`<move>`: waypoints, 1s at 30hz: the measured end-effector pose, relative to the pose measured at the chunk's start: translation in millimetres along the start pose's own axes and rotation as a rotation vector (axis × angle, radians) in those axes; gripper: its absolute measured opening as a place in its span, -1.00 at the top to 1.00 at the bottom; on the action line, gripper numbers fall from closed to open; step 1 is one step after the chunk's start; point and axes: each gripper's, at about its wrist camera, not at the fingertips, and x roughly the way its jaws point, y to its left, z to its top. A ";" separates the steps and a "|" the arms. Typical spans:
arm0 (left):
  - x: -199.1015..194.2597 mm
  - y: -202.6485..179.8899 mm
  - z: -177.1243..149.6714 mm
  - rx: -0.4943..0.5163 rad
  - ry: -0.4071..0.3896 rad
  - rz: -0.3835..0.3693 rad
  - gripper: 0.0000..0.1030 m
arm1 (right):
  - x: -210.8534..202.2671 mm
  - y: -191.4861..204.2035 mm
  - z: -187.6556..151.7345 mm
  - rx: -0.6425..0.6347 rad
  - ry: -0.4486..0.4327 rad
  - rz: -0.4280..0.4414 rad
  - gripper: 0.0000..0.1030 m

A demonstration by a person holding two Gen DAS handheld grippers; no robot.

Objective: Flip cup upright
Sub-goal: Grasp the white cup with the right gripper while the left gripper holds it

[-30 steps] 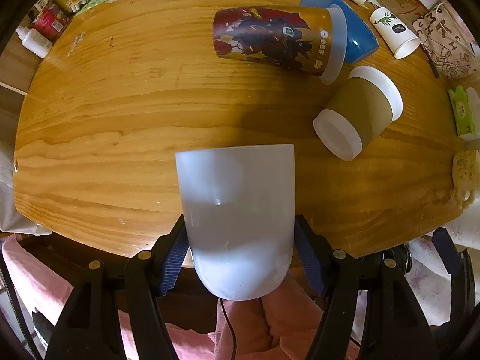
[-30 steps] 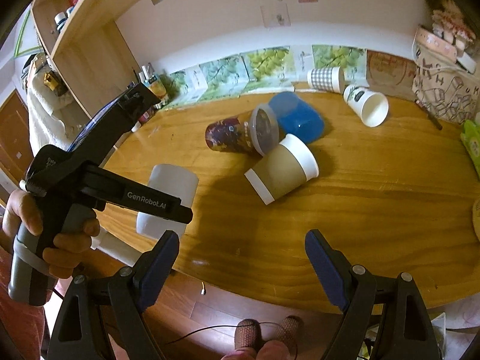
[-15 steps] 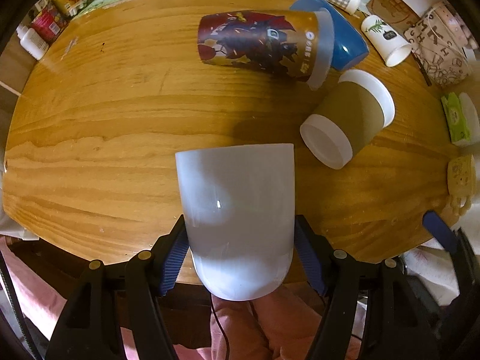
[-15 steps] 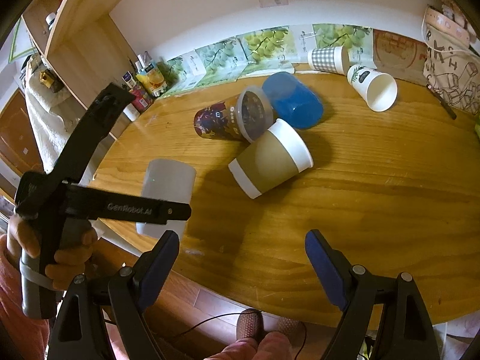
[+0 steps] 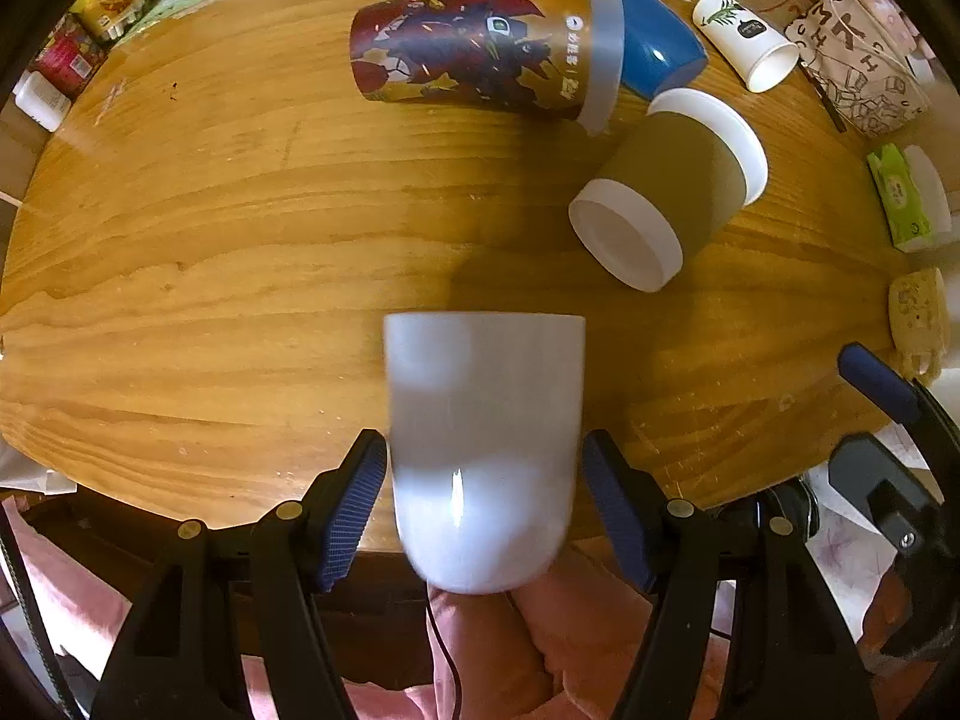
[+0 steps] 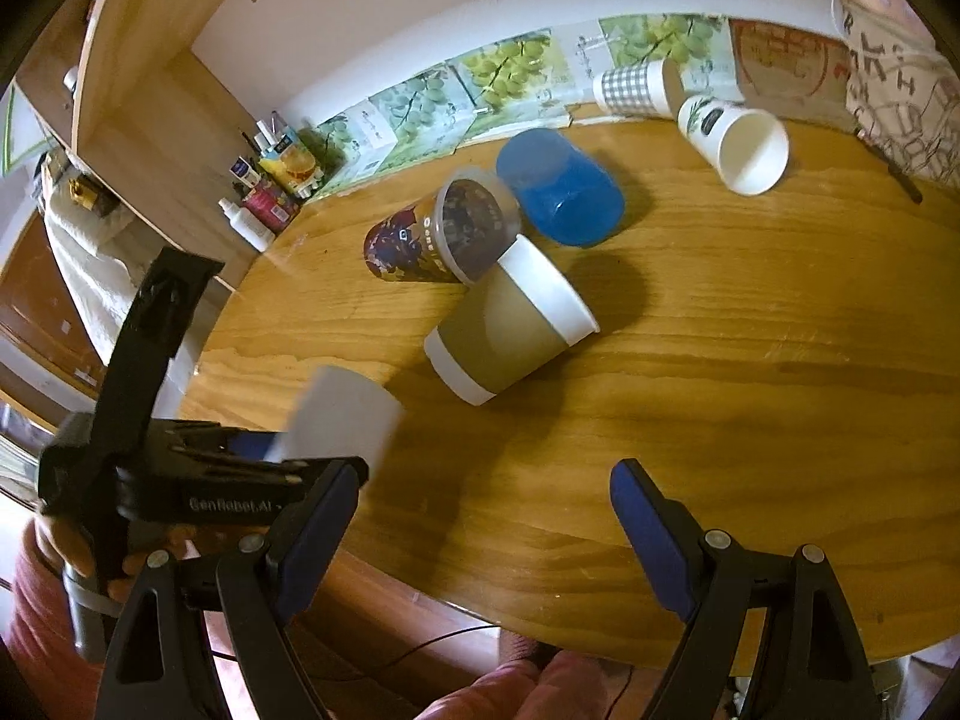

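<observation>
The left gripper point(image 5: 483, 510) is clamping a white cup point(image 5: 483, 444) between its blue pads, holding it over the near edge of the wooden table point(image 5: 240, 252). The right gripper point(image 6: 483, 534) is hanging wide open and empty beside it. Farther in, a brown cup point(image 5: 672, 192), a patterned cup point(image 5: 480, 54) and a blue cup point(image 5: 654, 48) are lying on their sides.

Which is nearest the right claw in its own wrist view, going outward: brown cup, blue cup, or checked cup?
From the right claw:
1. Brown cup, on its side mid-table, just ahead.
2. Blue cup, on its side, farther back.
3. Checked cup, lying at the far edge by the wall.
</observation>
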 end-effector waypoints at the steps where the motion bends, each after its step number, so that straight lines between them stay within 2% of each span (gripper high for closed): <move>1: -0.6 -0.3 -1.0 0.002 0.000 -0.002 -0.39 | 1.7 -0.3 1.6 0.007 0.010 0.009 -0.68; 6: 1.7 5.5 -3.4 0.009 -0.002 -0.013 -0.48 | 7.9 3.2 4.8 0.024 0.034 0.024 -0.68; 15: 3.8 29.1 -11.1 0.024 0.010 -0.071 -0.48 | 26.2 13.0 7.0 0.124 0.089 0.088 -0.68; 20: -8.2 44.1 -23.5 0.056 0.000 -0.132 -0.50 | 33.7 18.1 5.7 0.188 0.099 0.107 -0.68; 30: -23.1 74.3 -38.9 0.143 -0.026 -0.185 -0.50 | 53.9 27.9 0.6 0.332 0.120 0.116 -0.68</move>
